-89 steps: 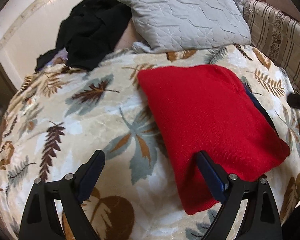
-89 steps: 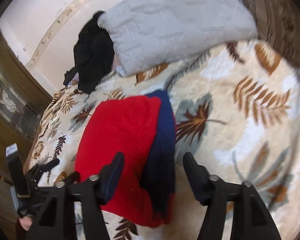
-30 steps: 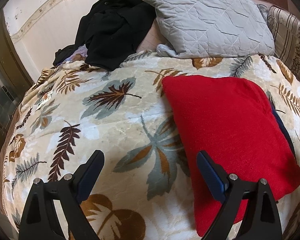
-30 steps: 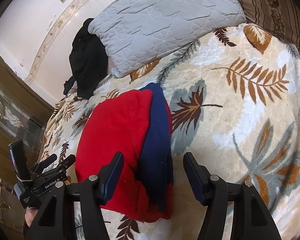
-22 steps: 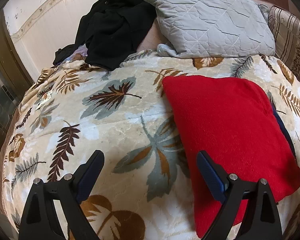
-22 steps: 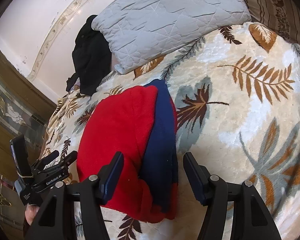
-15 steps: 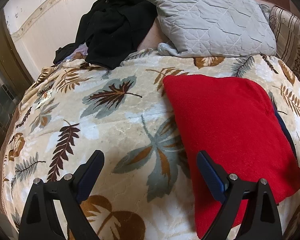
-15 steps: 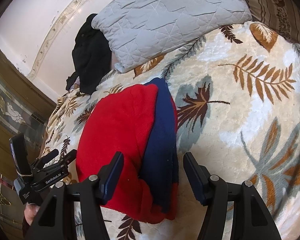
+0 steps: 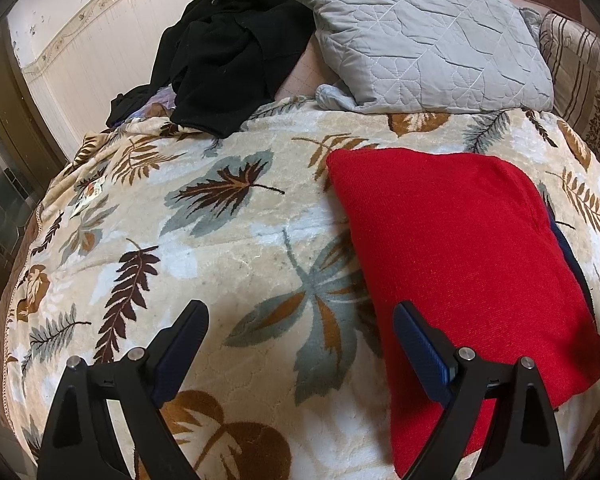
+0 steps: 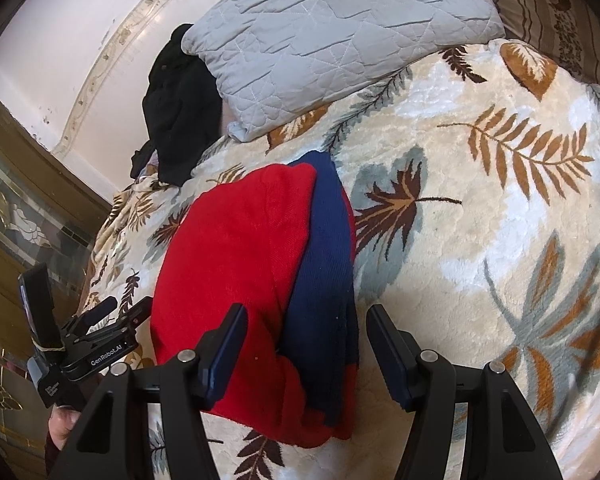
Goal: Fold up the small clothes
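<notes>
A folded red garment point(image 9: 460, 248) with a navy blue band point(image 10: 324, 264) along one side lies flat on the leaf-patterned blanket point(image 9: 228, 248). My left gripper point(image 9: 300, 320) hovers open above the blanket just left of the garment's near edge, with nothing between its fingers. In the right wrist view the red garment point(image 10: 236, 264) lies below my right gripper point(image 10: 306, 320), which is open above the navy band and holds nothing. The left gripper point(image 10: 108, 312) and the hand that holds it also show at the lower left of that view.
A grey quilted pillow point(image 9: 420, 36) and a heap of black clothing point(image 9: 228, 44) lie at the head of the bed. A striped brown cushion point(image 9: 584, 80) sits at the far right. A wall and a dark wooden frame point(image 10: 16, 208) bound the bed's left side.
Both views shifted between three seconds and one second ago as both grippers drew back from the garment. Over the last second nothing has visibly changed.
</notes>
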Motion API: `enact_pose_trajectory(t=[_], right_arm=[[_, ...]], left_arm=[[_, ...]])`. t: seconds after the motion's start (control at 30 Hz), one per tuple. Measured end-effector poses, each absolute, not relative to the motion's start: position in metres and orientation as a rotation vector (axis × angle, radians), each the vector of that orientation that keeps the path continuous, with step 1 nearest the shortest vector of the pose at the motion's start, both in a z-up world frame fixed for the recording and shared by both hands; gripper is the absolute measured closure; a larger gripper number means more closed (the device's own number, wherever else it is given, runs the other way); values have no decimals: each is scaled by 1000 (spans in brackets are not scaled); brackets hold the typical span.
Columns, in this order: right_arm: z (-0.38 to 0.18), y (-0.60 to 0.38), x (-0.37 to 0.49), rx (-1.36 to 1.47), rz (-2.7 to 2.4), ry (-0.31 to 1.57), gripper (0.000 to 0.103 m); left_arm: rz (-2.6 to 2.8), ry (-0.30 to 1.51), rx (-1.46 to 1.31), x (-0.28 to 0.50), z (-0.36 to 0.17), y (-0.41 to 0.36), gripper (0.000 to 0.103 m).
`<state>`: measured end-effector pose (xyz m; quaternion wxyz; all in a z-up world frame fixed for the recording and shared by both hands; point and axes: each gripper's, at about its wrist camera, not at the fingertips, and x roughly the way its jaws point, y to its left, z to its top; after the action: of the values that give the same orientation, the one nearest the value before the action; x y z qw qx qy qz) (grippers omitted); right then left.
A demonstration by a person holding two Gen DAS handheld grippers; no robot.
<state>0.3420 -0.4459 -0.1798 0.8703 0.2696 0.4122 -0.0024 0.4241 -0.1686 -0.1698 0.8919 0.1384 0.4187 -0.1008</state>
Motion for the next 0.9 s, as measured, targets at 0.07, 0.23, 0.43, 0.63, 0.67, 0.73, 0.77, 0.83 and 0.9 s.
enact_pose_trajectory(t=[0.07,0.23,0.43,0.63,0.67,0.73,0.77,0.83,0.9], right_arm=[[-180,-446,342,564,-5,862,37],[-180,-447,342,573,-10,857,37],[-180,-450,341,595,-7,855,37],[-180,-451,340,608,-8,855,37],[-180,-452,341,607,-8,856,37],[-179,-452,341,607,-6,855,37],[-179,-452,341,608,-6,855,37],[-179,-452,341,610,-7,856,37],[-179,-452,341,616,-9,855,37]], left_arm=[[-209,870,287,424,-170,-169,9],[-210,870,285,425,-171,-168,9],[-210,871,285,425,-171,-168,9],[-210,871,285,425,-170,-168,9],[-211,871,285,425,-171,-168,9],[-211,871,285,425,-171,-168,9],[-211,871,285,425,-171,-168,9],[-211,872,285,425,-170,-167,9],[-210,871,285,425,-170,-167,9]])
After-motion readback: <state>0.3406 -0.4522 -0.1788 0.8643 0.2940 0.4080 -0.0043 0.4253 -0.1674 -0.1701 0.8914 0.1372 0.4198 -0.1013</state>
